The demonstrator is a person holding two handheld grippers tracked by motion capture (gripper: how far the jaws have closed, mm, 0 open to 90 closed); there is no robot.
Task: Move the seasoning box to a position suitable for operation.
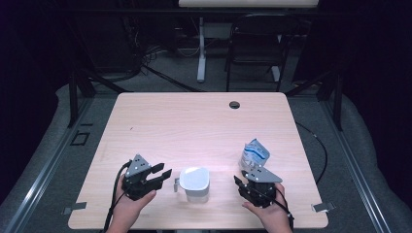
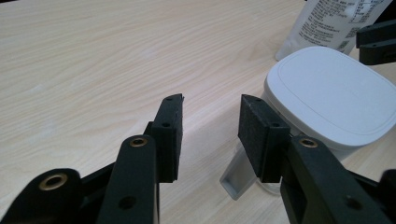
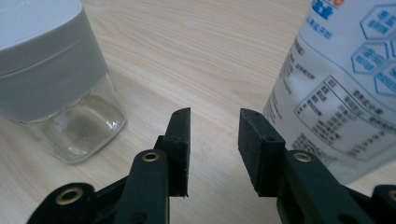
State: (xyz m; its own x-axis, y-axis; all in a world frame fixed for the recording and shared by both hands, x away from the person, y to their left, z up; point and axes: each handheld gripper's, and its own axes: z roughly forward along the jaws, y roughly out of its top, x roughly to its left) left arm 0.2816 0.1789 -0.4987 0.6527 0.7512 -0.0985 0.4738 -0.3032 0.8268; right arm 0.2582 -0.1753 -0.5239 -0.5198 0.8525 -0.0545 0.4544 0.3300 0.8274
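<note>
Meanwhile, a white-lidded clear container stood on the wooden counter near its front edge, between the two tools. The left tool hovered just beside the container's left side, jaws apart with nothing between them; in the left gripper view its pads framed bare wood, with the container's lid and a small side tab close to the right pad. The right tool sat just right of the container, released, gripping nothing. A white and blue pouch stood upright just behind it, close beside its right jaw in the right gripper view.
</note>
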